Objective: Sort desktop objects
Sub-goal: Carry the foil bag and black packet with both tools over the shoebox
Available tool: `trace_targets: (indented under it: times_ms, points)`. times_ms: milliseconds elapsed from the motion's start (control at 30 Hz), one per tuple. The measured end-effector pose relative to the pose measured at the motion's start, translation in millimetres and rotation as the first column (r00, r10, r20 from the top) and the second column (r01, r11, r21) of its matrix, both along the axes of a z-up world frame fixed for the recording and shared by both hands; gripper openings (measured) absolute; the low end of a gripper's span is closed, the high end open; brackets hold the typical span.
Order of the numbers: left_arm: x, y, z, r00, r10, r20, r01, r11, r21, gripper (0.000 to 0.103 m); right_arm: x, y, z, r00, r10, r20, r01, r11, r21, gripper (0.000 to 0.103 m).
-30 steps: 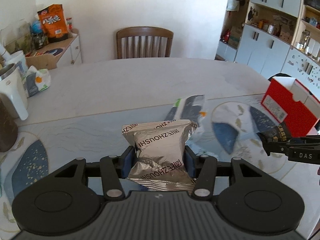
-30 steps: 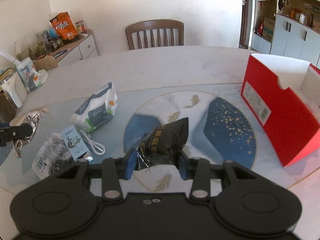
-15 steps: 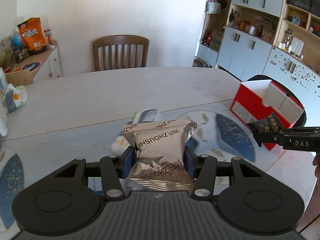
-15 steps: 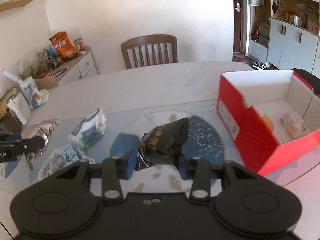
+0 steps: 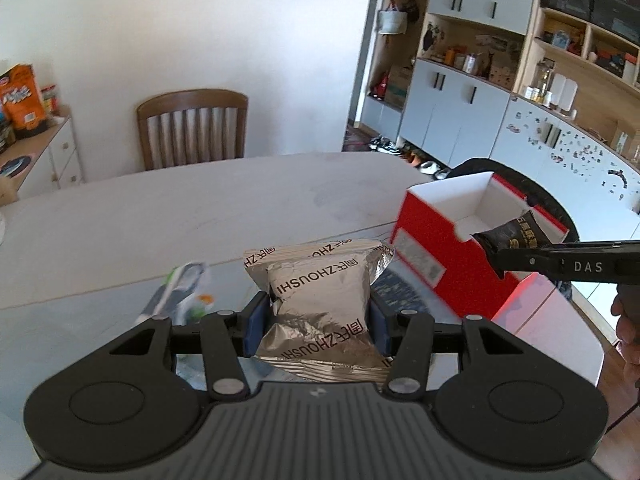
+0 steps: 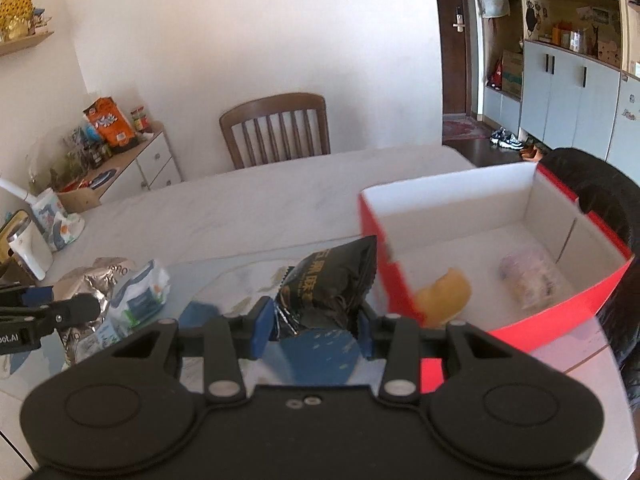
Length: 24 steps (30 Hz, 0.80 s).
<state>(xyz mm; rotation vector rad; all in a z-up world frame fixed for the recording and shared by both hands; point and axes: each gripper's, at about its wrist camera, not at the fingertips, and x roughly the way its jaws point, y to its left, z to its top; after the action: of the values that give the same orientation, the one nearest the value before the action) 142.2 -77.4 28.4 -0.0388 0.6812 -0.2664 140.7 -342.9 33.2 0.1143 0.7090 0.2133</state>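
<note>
My left gripper (image 5: 316,320) is shut on a silver foil snack packet (image 5: 320,292) and holds it above the table. My right gripper (image 6: 316,326) is shut on a black snack packet (image 6: 332,284), just left of the near corner of an open red box (image 6: 560,312) with white inside. The box holds a yellow item (image 6: 444,294) and a clear wrapped item (image 6: 528,280). In the left wrist view the right gripper (image 5: 494,258) with the black packet (image 5: 516,236) is at the red box (image 5: 436,264). The left gripper (image 6: 64,312) and its silver packet (image 6: 96,284) show at the right wrist view's left.
A white and blue pouch (image 6: 140,292) lies on the table, also in the left wrist view (image 5: 180,292). A wooden chair (image 5: 192,128) stands at the far side. A white kettle (image 6: 24,244) and a sideboard with snacks (image 6: 112,160) are at the left.
Both grippers rose and moved right toward the red box with their packets. The right gripper now sits at the box's near left corner, and the box's inside shows.
</note>
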Motion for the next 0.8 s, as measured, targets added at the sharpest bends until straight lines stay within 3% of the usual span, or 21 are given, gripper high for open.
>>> trace_targets:
  times_ms: [367, 800]
  points:
    - [26.9, -78.3, 12.5, 0.998, -0.055, 0.021, 0.055, 0.998, 0.008, 0.05, 19.3, -76.3, 8.7, 1.0, -0.027, 0.003, 0.026, 0.999, 0.032, 0.041]
    - [55.0, -162.8, 18.1, 0.986, -0.162, 0.03, 0.161, 0.986, 0.045, 0.05, 37.4, -131.8, 6.5, 1.0, -0.023, -0.006, 0.024, 1.0, 0.012, 0.041]
